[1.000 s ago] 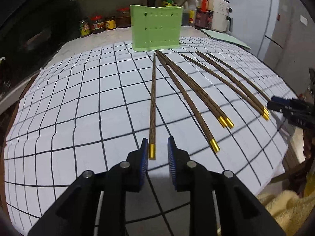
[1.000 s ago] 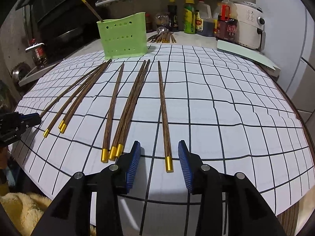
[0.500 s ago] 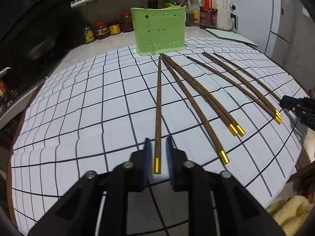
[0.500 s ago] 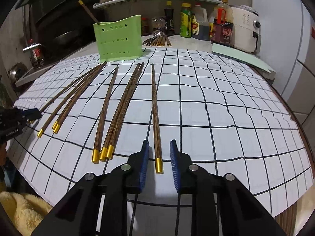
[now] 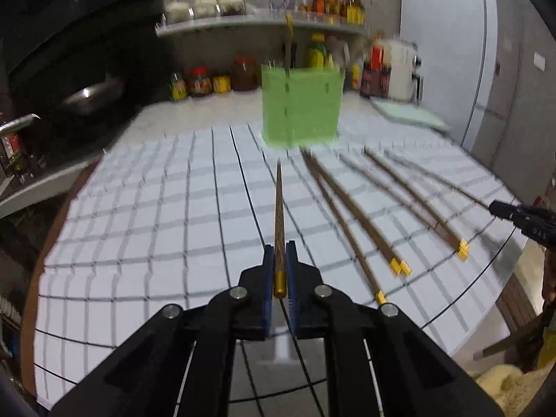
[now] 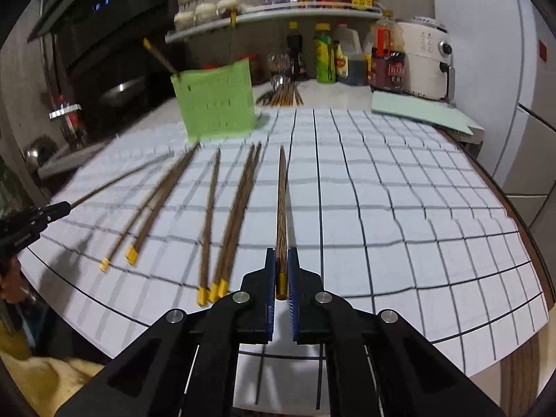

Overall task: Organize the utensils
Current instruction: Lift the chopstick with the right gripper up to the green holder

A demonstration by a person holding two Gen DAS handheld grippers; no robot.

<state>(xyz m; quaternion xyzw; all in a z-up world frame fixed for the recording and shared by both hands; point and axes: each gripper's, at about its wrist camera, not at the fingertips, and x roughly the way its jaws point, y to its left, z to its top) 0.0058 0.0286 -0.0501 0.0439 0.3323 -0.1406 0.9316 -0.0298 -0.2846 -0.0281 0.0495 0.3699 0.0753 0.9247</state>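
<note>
**Spotter:** How far along are we?

**Operator:** Early, I'm judging. The green holder (image 6: 217,100) is standing far ahead of both claws, and I'm seeing only 1 chopstick (image 6: 158,56) poking out of its top. I'm counting 6 loose chopsticks (image 6: 239,208) lying on the gridded mat (image 6: 417,215), all to the left of my right claw (image 6: 282,271). 2 more are in hand.

**Spotter:** Both claws gripping?

**Operator:** Yes. My right claw is clamping the rightmost chopstick (image 6: 282,208) near its gold end, shaft pointing ahead at the holder. My left claw (image 5: 279,267) is pinching the leftmost one (image 5: 279,208) the same way.

**Spotter:** Room to move?

**Operator:** I'm seeing bare mat to the right of the right claw, out to the table's rounded edge (image 6: 531,354). Left of the left claw the mat is also bare, and its near edge is running just under both claws. The tight spot, I'm thinking, is the holder's narrow mouth, with jars and bottles (image 6: 325,55) crowding behind it.
</note>
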